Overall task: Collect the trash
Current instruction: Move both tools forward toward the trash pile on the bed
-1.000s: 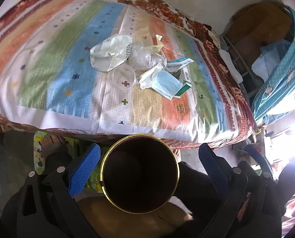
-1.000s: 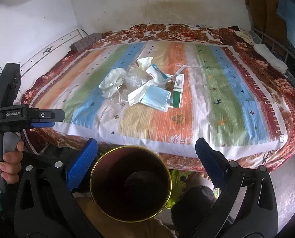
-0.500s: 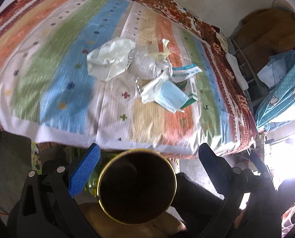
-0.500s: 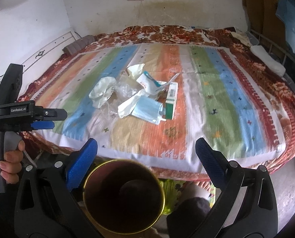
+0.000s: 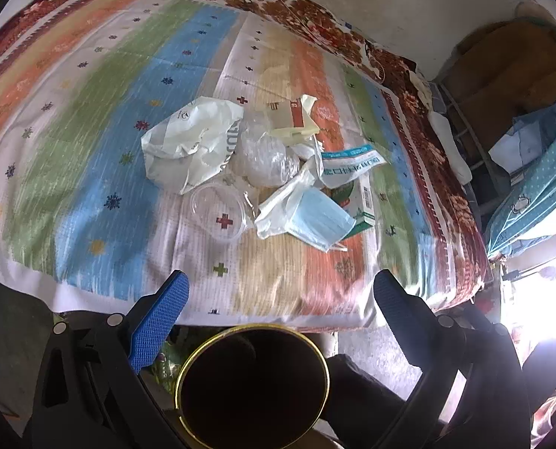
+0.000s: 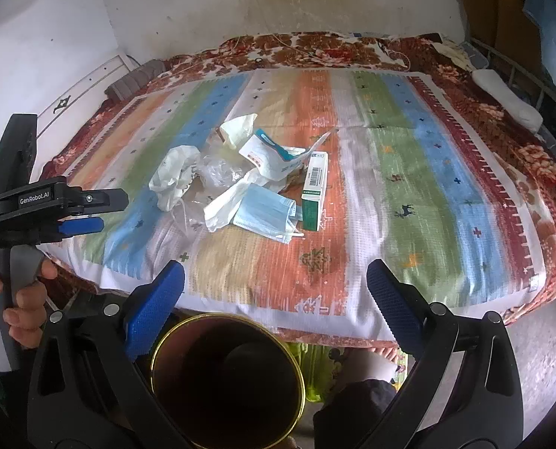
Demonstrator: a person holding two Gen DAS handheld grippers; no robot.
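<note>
Both grippers, left (image 5: 278, 295) and right (image 6: 276, 284), jaws wide open, empty. Trash pile mid striped bedspread (image 6: 427, 187); gold-rimmed dark bin (image 6: 225, 378) below edge. Pinch blue pleated face mask (image 6: 264, 217) first, top-down

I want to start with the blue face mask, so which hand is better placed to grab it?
Probably the right. The right tongs are open and point straight at the face mask, nearest in the pile. The left tongs, also open, see the mask slightly off to the right, so either could work.
</note>
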